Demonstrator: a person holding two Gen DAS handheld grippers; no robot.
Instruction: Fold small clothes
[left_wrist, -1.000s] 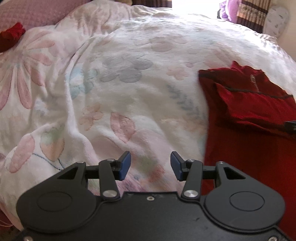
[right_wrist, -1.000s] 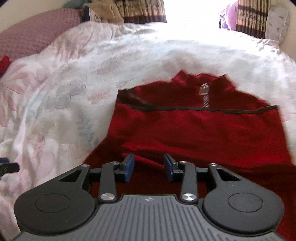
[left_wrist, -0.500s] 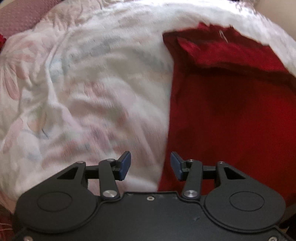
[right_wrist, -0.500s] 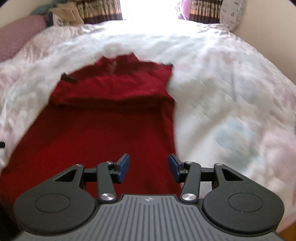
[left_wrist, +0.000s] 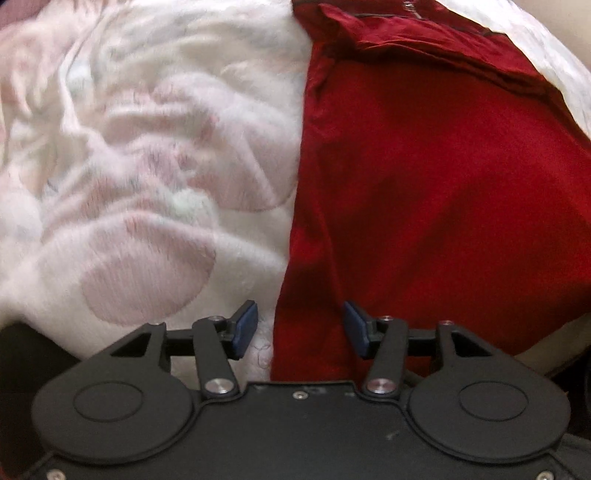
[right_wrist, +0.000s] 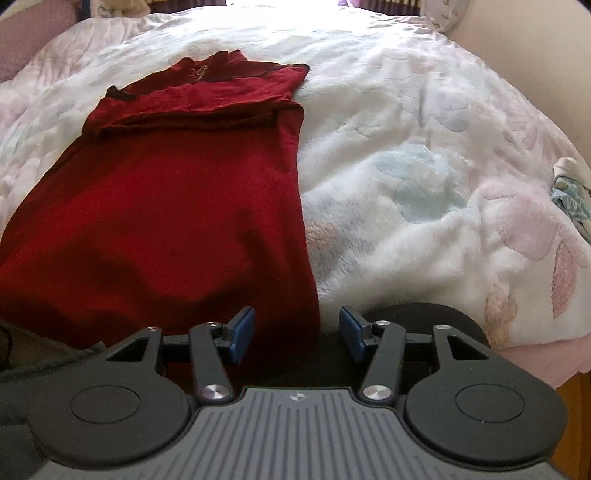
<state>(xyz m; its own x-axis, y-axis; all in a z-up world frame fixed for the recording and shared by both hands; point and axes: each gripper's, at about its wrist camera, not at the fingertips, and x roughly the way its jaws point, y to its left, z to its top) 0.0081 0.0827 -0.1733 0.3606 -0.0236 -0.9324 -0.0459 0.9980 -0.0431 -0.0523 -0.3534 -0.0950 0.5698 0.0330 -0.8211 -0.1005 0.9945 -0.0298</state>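
A white plush floral blanket (left_wrist: 155, 155) is seen spread over the bed, and on it a red garment (left_wrist: 436, 192) is laid flat, lengthwise, with its hem at the near edge of the bed and its collar towards the far side. The upper part of the garment is seen doubled over the body, with dark trim along the fold. In the left wrist view, the left gripper (left_wrist: 300, 328) is held over the near left corner of the garment; its jaws are apart and opening, the garment's left side edge is seen between them, and no pad is pressed on the cloth. That view is blurred over the blanket. In the right wrist view, the red garment (right_wrist: 166, 206) is seen at the left, with bare blanket (right_wrist: 424, 177) to its right. The right gripper (right_wrist: 297, 334) is held over the near right corner of the garment; its jaws are apart and opening, the right side edge lies between them, and nothing is clamped. A small pale blue patterned cloth (right_wrist: 569, 195) is noted at the right edge of the bed, well apart from the garment.
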